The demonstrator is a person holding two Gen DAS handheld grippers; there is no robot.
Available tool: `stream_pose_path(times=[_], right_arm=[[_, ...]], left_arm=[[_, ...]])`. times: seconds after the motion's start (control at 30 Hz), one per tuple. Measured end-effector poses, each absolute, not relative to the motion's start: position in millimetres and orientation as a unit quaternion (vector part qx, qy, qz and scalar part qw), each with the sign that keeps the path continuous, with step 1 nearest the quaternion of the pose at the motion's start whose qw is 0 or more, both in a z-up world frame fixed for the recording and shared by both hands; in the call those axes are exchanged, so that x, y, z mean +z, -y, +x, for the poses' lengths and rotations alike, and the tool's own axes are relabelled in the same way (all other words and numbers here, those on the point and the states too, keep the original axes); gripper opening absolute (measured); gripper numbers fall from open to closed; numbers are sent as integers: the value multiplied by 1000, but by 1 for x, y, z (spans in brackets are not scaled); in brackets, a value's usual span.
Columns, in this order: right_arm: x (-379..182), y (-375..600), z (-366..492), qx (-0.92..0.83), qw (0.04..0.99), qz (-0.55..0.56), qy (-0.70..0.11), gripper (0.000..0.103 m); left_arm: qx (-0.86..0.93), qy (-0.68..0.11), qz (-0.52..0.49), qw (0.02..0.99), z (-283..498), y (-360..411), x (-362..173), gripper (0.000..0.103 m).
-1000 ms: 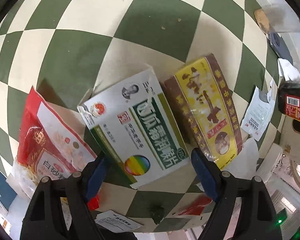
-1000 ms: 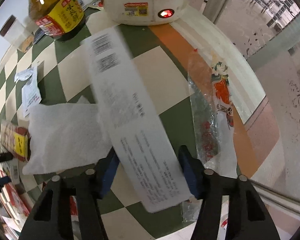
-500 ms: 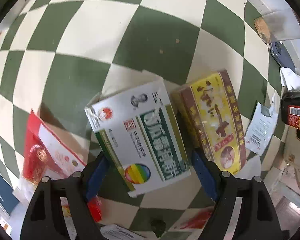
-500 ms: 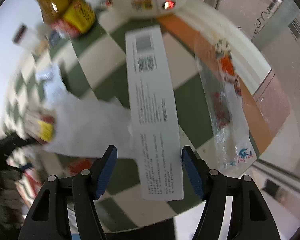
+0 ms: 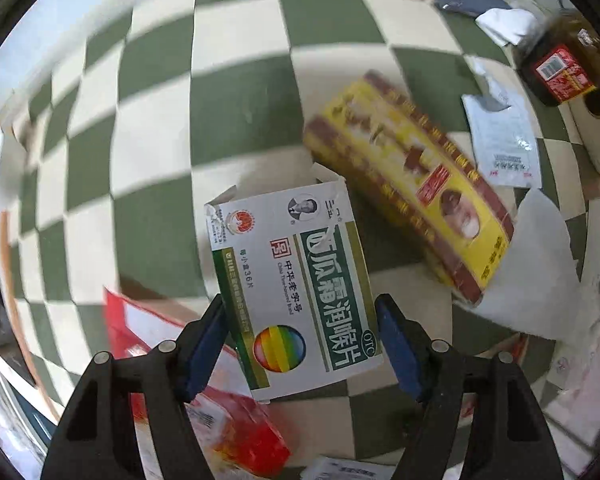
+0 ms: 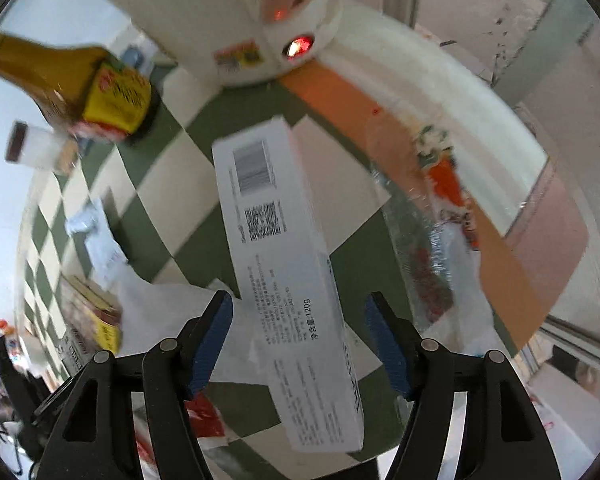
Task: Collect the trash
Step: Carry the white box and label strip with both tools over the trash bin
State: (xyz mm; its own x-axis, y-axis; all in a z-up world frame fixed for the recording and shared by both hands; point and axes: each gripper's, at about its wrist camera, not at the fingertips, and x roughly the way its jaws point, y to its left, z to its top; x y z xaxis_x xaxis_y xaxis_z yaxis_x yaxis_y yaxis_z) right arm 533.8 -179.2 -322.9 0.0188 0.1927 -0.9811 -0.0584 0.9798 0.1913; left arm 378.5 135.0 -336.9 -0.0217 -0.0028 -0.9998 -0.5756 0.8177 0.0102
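In the left wrist view a white and green medicine box [image 5: 300,280] sits between the blue pads of my left gripper [image 5: 302,344]. The jaws are closing and both pads touch the box's long sides. It is held off the checked tablecloth [image 5: 236,92]. A yellow and brown box [image 5: 412,184] lies to its right. In the right wrist view a long white printed box [image 6: 276,232] runs lengthwise between the fingers of my right gripper [image 6: 300,340]. Those jaws are closing, with a gap still showing on each side of the box.
A red packet [image 5: 236,424] lies under the left gripper, and a white sachet [image 5: 500,144] and a tissue [image 5: 540,272] lie to the right. A brown sauce bottle [image 6: 100,96], a white appliance [image 6: 240,20] and a small jar [image 6: 40,148] stand at the back. A clear wrapper [image 6: 440,240] lies right.
The left view has rolled; the medicine box stayed between the pads while the yellow box swung away, and the jaws narrowed onto it. The right jaws widened off the long white box.
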Motion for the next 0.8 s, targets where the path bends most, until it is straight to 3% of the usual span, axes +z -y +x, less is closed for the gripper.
stream_pose_path(times=[0.07,0.17,0.2,0.3,0.8], right_arm=[[-322,177,530,88,724,44,-683,53],[-316,175,523,82,744,36,-662,52],[-314,176,523,82,746,37,-660,52],[-304,180,522,85,754,36,-650,52],[-221,195,458,56,825,60,-560,51]], left_arm=[[224,-679,-254,651,377,-149,-348,71],[238,-664,-272,654,380,-166,-347,74],[246,-664,-262,655,383,-168,-347,68],[256,-655,-229,673,386,-173,-336,66],[211,-559,-58,800,342,-104,-209,65]])
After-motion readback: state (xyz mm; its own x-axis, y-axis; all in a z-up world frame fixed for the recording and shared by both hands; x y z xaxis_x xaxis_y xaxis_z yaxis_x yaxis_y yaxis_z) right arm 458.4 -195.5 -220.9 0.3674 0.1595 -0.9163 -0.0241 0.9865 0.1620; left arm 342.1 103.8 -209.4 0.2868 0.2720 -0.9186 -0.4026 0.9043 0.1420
